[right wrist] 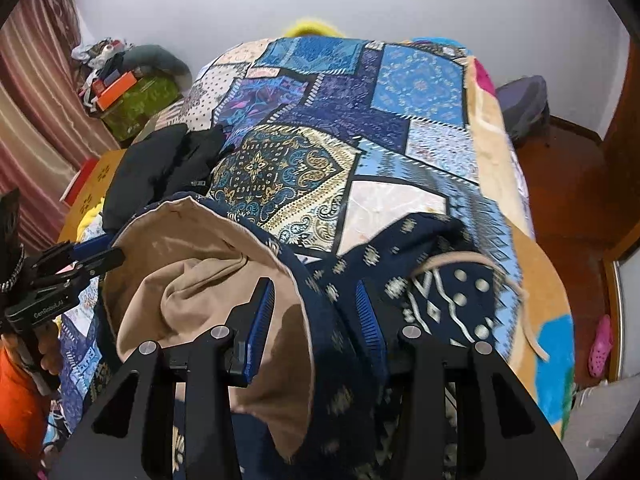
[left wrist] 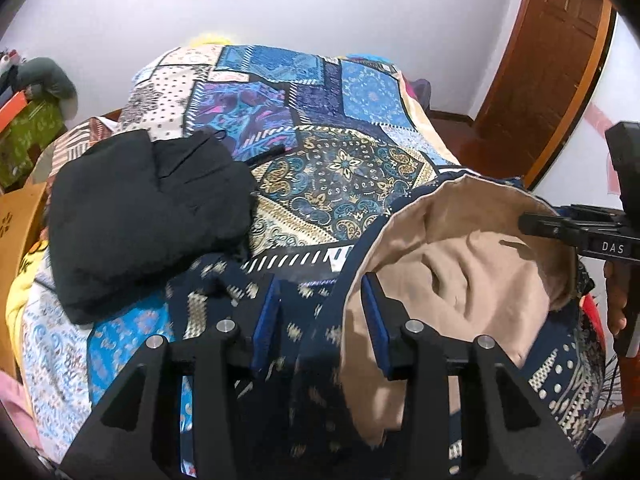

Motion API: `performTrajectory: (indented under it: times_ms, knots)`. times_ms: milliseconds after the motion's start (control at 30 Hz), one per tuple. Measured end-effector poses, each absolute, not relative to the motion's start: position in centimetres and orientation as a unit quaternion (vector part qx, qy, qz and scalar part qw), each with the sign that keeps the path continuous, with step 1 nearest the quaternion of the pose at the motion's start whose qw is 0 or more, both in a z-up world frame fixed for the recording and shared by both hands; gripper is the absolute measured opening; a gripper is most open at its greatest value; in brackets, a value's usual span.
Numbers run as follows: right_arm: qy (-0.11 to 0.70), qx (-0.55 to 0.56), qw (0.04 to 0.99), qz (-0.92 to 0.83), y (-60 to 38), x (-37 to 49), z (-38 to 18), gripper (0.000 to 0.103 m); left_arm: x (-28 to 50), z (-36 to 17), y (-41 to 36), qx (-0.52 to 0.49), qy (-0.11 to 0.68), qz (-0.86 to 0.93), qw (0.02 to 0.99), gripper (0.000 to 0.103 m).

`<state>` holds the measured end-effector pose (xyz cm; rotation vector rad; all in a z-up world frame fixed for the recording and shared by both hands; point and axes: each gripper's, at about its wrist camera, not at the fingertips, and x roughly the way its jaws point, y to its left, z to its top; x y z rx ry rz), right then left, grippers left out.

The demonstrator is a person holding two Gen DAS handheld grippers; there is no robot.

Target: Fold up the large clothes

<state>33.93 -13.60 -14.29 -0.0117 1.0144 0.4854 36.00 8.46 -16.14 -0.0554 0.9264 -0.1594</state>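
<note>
A navy patterned hooded garment (left wrist: 304, 320) with a tan lining (left wrist: 472, 264) lies on the bed in front of me. In the left wrist view its hood rim runs between the blue pads of my left gripper (left wrist: 322, 320), whose jaws stand apart around the fabric. In the right wrist view the same garment (right wrist: 400, 264) and its tan lining (right wrist: 188, 276) hang between the pads of my right gripper (right wrist: 316, 324), also apart. The right gripper also shows at the hood's far rim (left wrist: 528, 224), and the left one at the left (right wrist: 116, 258). A tan drawstring (right wrist: 516, 292) trails right.
A folded black garment (left wrist: 144, 216) lies on the patchwork bedspread (left wrist: 344, 168) at the left. A brown door (left wrist: 552, 60) stands at the right, boxes and clutter (right wrist: 124, 92) by the curtain at the left, a pink shoe (right wrist: 600, 344) on the floor.
</note>
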Motion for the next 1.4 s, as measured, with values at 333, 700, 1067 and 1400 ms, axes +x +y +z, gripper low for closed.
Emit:
performTrajectory:
  times_ms: [333, 700, 1067, 1400]
  knots:
    - [0.493, -0.026, 0.831, 0.255, -11.3, 34.9, -15.7, 0.037, 37.7, -18.3, 7.7, -0.044, 0.468, -0.096, 0.877, 0.03]
    - [0.465, -0.005, 0.845, 0.264, -12.0, 31.8, -12.4, 0.007, 34.0, -14.7, 7.8, -0.079, 0.451, -0.112, 0.882, 0.007]
    - [0.447, 0.004, 0.856, 0.26, -13.8, 25.5, -10.0, 0.006, 26.1, -11.5, 6.3, -0.067, 0.443, -0.133, 0.884, 0.007]
    - [0.487, -0.027, 0.837, 0.249, -14.4, 21.2, -12.5, 0.01, 20.6, -15.0, 5.3, -0.053, 0.492, -0.12, 0.861, 0.022]
